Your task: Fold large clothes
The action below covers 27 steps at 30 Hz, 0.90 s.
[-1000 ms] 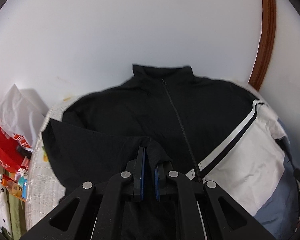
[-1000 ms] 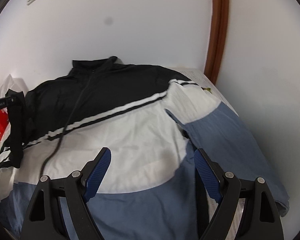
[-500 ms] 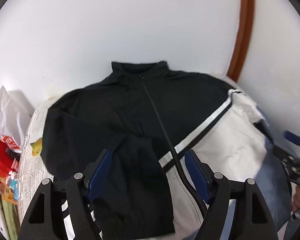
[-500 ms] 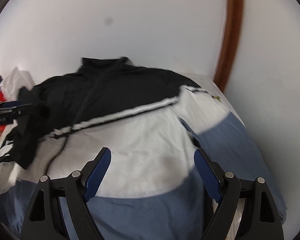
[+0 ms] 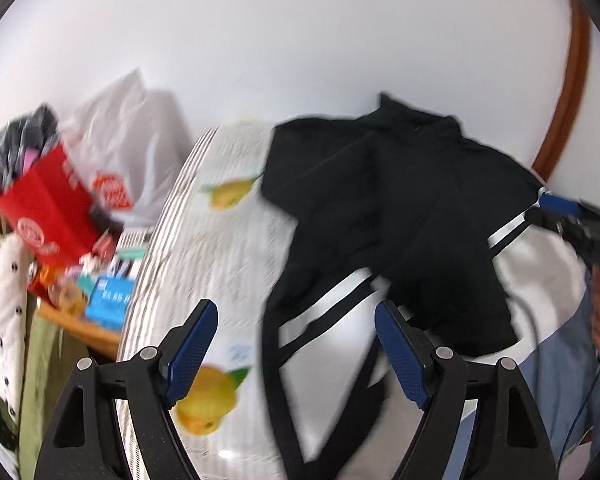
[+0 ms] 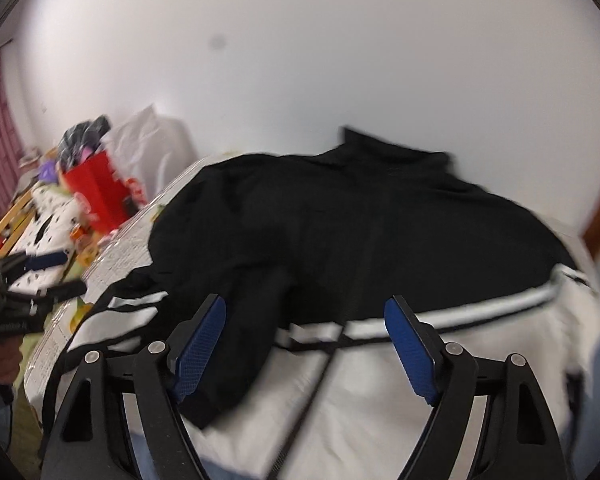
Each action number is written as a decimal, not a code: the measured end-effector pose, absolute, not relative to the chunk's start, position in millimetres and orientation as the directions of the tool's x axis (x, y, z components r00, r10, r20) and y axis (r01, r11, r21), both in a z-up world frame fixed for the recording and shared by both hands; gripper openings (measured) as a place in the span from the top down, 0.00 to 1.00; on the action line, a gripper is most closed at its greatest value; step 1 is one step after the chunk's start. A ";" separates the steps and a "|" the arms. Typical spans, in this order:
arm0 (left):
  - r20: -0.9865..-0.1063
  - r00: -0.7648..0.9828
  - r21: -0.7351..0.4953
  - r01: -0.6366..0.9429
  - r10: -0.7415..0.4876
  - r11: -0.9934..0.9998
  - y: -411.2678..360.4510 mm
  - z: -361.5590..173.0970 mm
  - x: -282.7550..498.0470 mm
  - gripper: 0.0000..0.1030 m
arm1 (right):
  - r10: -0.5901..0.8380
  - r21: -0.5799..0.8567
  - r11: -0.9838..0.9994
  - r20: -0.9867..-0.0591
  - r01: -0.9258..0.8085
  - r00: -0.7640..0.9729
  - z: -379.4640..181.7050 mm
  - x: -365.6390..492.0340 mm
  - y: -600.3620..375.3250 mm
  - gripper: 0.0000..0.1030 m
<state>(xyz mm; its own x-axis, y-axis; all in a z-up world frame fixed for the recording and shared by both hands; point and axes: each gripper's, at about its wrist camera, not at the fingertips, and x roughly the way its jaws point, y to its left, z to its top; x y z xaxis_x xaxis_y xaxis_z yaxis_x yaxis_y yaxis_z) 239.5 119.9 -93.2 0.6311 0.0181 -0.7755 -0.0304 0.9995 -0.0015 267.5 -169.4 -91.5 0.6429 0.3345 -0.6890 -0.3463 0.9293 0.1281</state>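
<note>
You had let go of the black sleeve point(image 5: 452, 280), which lay folded across the black, white and blue zip jacket point(image 6: 380, 240) at frame centre. Your left gripper point(image 5: 296, 354) had swung left, and both it and your right gripper point(image 6: 308, 346) hung spread apart and empty. One sleeve fold looked finished.

Jacket point(image 5: 400, 216) lies spread on the surface point(image 5: 204, 256), collar at twelve o'clock by the wall; one sleeve point(image 6: 252, 320) folded across it; bags point(image 5: 48, 208) at nine o'clock.

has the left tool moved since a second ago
Yes. The left tool let go of the black sleeve, opened, and swung left: the door frame slid toward the right edge.
</note>
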 end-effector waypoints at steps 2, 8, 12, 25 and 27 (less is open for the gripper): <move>-0.786 0.617 -0.009 -0.040 0.018 0.999 132.4 -107.4 237.5 0.23 | 0.376 0.148 0.908 -0.701 -0.393 0.605 -101.2 287.9 -150.2 0.21; -0.796 0.600 -0.111 -0.016 -0.079 0.994 146.5 -133.3 246.7 0.23 | 0.498 0.239 0.836 -0.709 -0.494 0.499 -128.3 349.0 -100.1 0.21; -0.784 0.605 -0.149 0.032 -0.138 0.988 143.3 -139.6 250.7 0.23 | 0.577 0.298 0.775 -0.693 -0.558 0.432 -138.9 381.8 -74.8 0.21; -0.790 0.610 -0.057 0.026 -0.061 0.998 129.2 -151.5 258.1 0.23 | 0.643 0.403 0.759 -0.584 -0.512 0.495 -122.2 394.3 -123.0 0.98; -0.792 0.607 -0.063 0.020 -0.062 0.998 128.9 -151.2 258.1 0.23 | 0.563 0.362 0.825 -0.590 -0.433 0.580 -115.1 394.7 -148.0 0.98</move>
